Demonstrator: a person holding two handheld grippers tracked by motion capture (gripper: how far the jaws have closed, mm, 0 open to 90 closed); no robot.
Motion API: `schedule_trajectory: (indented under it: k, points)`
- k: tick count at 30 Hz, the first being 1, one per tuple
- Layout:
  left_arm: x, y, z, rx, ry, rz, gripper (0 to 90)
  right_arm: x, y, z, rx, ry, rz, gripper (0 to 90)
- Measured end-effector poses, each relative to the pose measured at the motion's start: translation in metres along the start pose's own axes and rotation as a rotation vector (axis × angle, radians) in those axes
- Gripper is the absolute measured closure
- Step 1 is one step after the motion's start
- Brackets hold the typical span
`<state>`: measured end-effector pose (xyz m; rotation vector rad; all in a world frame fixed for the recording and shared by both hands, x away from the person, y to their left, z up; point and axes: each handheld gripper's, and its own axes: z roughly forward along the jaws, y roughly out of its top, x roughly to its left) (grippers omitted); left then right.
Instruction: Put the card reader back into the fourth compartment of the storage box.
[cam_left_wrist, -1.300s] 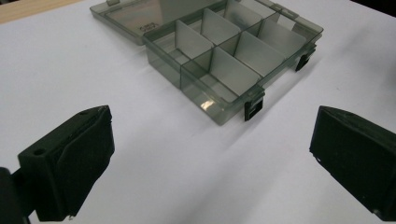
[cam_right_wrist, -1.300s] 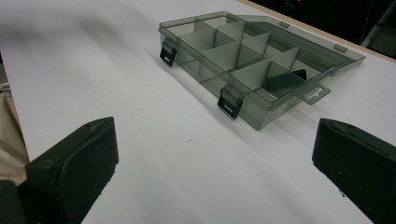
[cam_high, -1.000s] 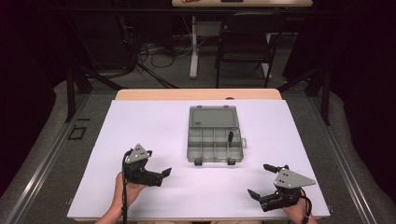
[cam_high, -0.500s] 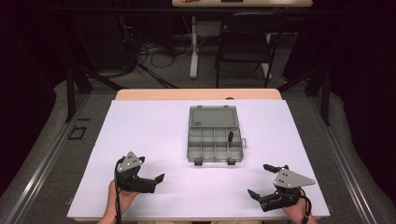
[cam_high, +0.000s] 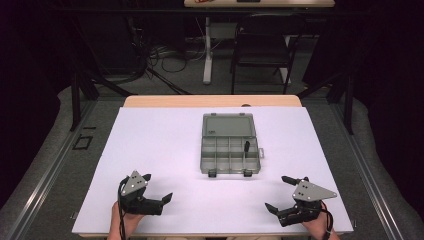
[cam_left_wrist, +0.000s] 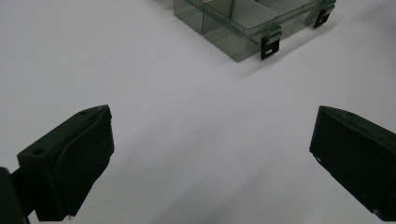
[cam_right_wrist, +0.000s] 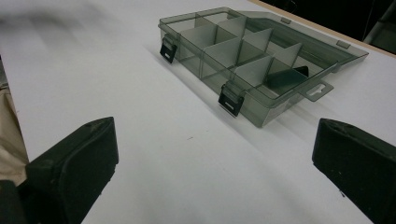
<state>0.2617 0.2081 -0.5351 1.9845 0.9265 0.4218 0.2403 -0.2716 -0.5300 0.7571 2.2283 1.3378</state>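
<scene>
The clear grey plastic compartment box lies open at the middle of the white tabletop; left gripper and right gripper, jaws spread wide and empty, rest well apart from it near the front edge

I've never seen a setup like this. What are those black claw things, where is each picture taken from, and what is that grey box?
A person sits at a white table and holds a two-jaw gripper in each hand: the left gripper and the right gripper. Both are open and hold nothing. One picture comes from a camera above the table. The other two come from cameras riding on the grippers, so the black blocks at their bottom corners are each gripper's own jaws. In the middle of the table lies a clear grey box with compartments, its lid open. One small dark piece lies in a compartment; what it is cannot be told.
</scene>
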Motion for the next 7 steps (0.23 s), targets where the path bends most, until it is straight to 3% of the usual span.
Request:
schedule_trajectory:
  k: [7]
  points:
    - [0.0011, -0.0012, 0.0014, -0.002, -0.010, -0.008, 0.0, 0.0003, 0.0002, -0.0013, -0.001, 0.008, -0.006, 0.0]
